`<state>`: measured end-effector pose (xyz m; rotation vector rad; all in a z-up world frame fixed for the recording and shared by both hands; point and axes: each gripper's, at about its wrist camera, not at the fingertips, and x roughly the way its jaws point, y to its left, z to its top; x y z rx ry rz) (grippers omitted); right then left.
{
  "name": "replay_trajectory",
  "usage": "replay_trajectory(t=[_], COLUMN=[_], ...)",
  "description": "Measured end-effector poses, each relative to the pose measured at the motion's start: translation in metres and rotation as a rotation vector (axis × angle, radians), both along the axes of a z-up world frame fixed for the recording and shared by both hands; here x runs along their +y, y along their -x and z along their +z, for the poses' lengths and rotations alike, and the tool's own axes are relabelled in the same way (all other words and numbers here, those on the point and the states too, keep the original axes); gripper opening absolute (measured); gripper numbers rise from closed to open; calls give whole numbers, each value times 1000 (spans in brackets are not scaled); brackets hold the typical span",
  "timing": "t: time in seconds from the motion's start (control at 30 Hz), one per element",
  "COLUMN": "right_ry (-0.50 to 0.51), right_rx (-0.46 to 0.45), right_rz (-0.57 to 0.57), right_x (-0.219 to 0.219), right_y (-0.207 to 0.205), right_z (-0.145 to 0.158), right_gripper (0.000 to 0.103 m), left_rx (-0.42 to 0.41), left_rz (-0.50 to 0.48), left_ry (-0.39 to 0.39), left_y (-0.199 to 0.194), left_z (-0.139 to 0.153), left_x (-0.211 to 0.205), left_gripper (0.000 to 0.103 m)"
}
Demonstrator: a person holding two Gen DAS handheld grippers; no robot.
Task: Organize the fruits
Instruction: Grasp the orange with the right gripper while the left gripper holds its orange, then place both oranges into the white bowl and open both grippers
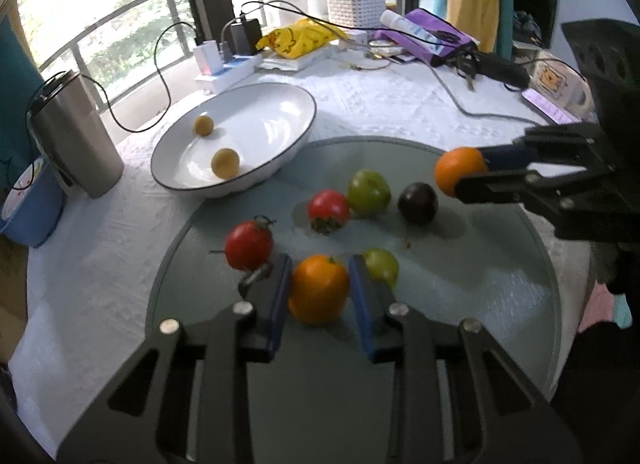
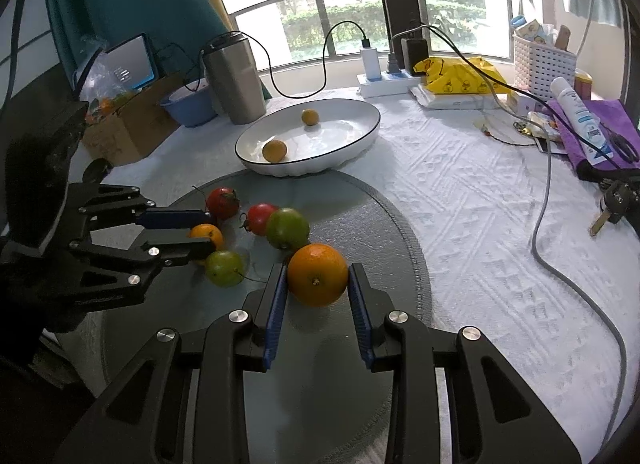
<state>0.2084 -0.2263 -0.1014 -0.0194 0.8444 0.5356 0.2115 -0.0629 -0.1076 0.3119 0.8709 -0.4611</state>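
Note:
My left gripper (image 1: pixel 319 284) is shut on an orange fruit (image 1: pixel 318 288) on the round glass mat (image 1: pixel 460 296); it also shows in the right wrist view (image 2: pixel 202 235). My right gripper (image 2: pixel 318 278) is shut on a larger orange (image 2: pixel 318 275), which also shows in the left wrist view (image 1: pixel 460 169). Two red tomatoes (image 1: pixel 249 244) (image 1: pixel 329 208), two green tomatoes (image 1: pixel 369 192) (image 1: pixel 382 266) and a dark plum (image 1: pixel 418 202) lie on the mat. A white oval dish (image 1: pixel 288 143) behind the mat holds two small yellow fruits (image 1: pixel 225 163).
A steel tumbler (image 1: pixel 76 135) and a blue tub (image 1: pixel 28 203) stand left of the dish. A power strip with chargers (image 1: pixel 232 63), a yellow bag (image 1: pixel 296 37), a white basket (image 1: pixel 356 7), a purple cloth, keys and cables crowd the table's far side.

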Motion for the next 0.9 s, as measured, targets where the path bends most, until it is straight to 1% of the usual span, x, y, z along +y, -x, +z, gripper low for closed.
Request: replay_trajectory(t=[0.07,0.17,0.27,0.57,0.77,0.9], right_ry=[-3,-6,-7,3,10,19], right_rx=[-1,2,0,-12,-27,-40], right_rz=[3,3,0,-20,-4,15], right_x=[0,1,0,-5,2,9], right_y=[0,-1,-1,-7,-16,-27], right_z=[0,-2,-1,5,12,19], right_gripper=[33,33,33,33,33,33], left_rx=[15,34,26,37,2,-30], left_rz=[-20,-22,-26,13,61,92], left_ry=[5,21,12,65,120,150], left_y=[-1,-8,-11,-9,-10,-17], left_z=[0,-1,-3,1,19,30], left_x=[4,7,3,10,21,28], left_gripper=[31,32,32,30,30,30])
